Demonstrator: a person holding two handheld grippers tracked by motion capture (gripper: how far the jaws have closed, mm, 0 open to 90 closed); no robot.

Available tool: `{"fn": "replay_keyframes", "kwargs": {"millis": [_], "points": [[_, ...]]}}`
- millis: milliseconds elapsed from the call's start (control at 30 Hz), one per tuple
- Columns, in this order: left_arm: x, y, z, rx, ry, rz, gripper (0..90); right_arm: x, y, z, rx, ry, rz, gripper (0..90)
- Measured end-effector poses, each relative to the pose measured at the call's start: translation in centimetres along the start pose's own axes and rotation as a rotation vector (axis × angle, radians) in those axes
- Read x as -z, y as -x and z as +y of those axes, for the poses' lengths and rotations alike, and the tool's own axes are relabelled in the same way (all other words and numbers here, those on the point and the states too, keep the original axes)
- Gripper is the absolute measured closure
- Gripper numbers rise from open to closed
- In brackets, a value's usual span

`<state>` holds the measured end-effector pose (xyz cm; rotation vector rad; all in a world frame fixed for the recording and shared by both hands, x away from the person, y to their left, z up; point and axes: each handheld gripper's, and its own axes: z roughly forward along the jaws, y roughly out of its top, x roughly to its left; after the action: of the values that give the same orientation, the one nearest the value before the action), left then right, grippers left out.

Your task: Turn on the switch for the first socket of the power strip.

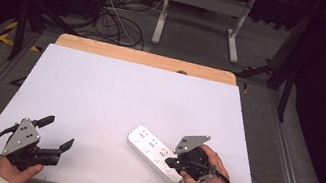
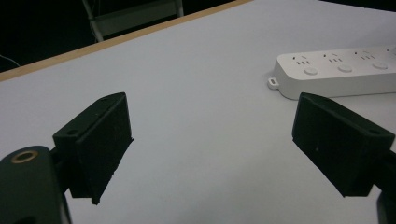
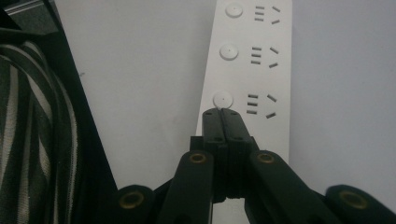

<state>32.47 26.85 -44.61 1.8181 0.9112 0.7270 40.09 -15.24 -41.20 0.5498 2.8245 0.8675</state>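
On the white tabletop (image 1: 114, 98), near its front right: one white plastic three-socket power strip (image 1: 156, 155), lying flat; right tool (image 3: 220, 112), jaws pressed together on nothing, tips over the strip's nearest round button; left tool (image 2: 210, 140), jaws wide apart and empty, well left.

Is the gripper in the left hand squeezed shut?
No, the left hand-held gripper has its two black jaws spread far apart over the bare white table, with nothing between them.
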Motion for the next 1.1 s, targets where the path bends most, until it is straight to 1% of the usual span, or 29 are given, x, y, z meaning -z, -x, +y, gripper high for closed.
{"fn": "replay_keyframes", "kwargs": {"millis": [133, 333, 367, 433, 500, 633, 733, 1100], "points": [[0.0, 0.0, 0.0, -0.001, 0.000, 0.000, 12.6, -0.5, 0.0, 0.0, -0.009, -0.035, -0.003, 90.0], [0.0, 0.0, 0.0, -0.004, -0.001, 0.001, 12.6, -1.2, 0.1, -0.2, -0.002, -0.081, -0.001, 90.0], [0.0, 0.0, 0.0, -0.004, -0.001, 0.001, 12.6, -1.2, 0.1, -0.2, -0.002, -0.081, -0.001, 90.0], [0.0, 0.0, 0.0, 0.002, -0.001, -0.001, 12.6, -1.6, 0.1, -0.3, 0.000, -0.098, -0.001, 90.0], [0.0, -0.1, 0.0, -0.006, -0.003, 0.002, 12.6, -1.8, 0.1, -0.4, 0.002, -0.109, -0.003, 90.0], [0.0, -0.1, 0.0, -0.006, -0.003, 0.002, 12.6, -2.0, 0.1, -0.4, -0.002, -0.114, 0.000, 90.0], [0.0, -0.1, 0.0, -0.006, -0.004, 0.002, 12.6, -2.3, 0.1, -0.4, 0.011, -0.120, 0.003, 90.0], [0.0, 0.0, 0.0, -0.005, -0.004, 0.001, 12.6, -2.4, 0.1, -0.5, 0.005, -0.116, 0.008, 90.0]]}}
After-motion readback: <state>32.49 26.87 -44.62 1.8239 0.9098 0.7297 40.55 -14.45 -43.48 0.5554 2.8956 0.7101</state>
